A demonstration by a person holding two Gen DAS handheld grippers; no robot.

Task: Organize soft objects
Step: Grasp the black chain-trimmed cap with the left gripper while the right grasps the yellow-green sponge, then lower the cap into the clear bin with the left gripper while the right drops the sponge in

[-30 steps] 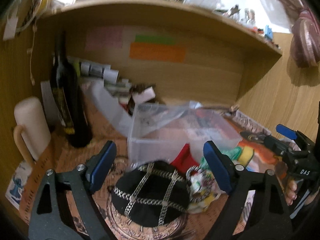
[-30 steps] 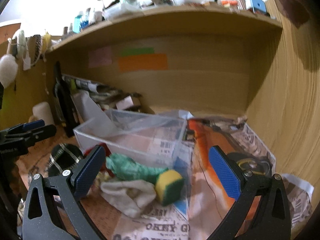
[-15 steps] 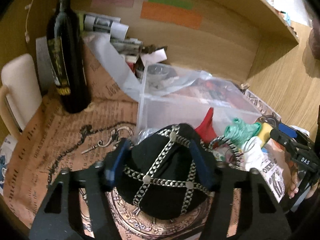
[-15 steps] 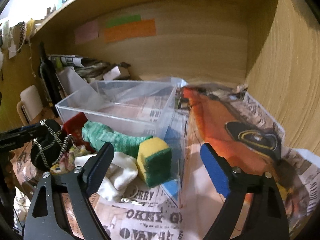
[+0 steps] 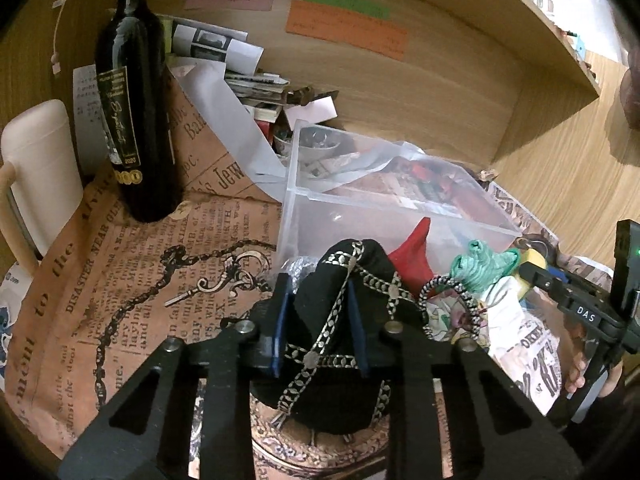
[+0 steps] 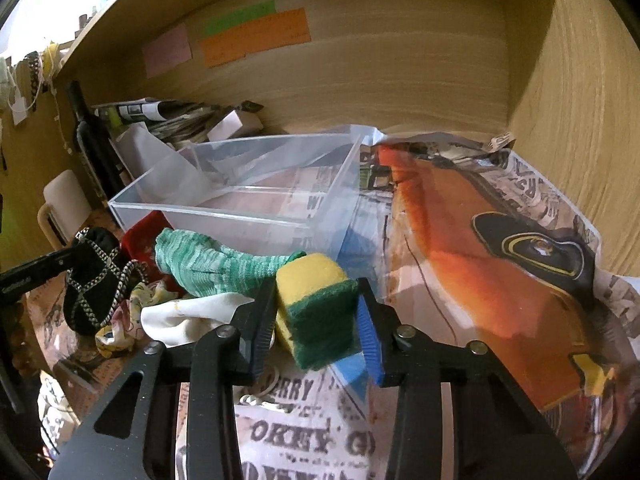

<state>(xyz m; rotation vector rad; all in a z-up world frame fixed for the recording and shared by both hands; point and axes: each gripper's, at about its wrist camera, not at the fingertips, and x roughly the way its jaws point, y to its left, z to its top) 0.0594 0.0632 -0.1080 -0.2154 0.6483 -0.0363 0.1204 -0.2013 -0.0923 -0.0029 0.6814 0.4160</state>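
Pinching soft goods: left tool [image 5: 318, 326] on chain-trimmed black pouch [image 5: 340, 336], right tool [image 6: 318, 332] on spongy yellow-green block [image 6: 318, 312].

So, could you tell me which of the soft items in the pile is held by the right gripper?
The sponge, yellow foam with a green scrub side: the right gripper is shut on it. The green sock and white cloth lie loose beside it.
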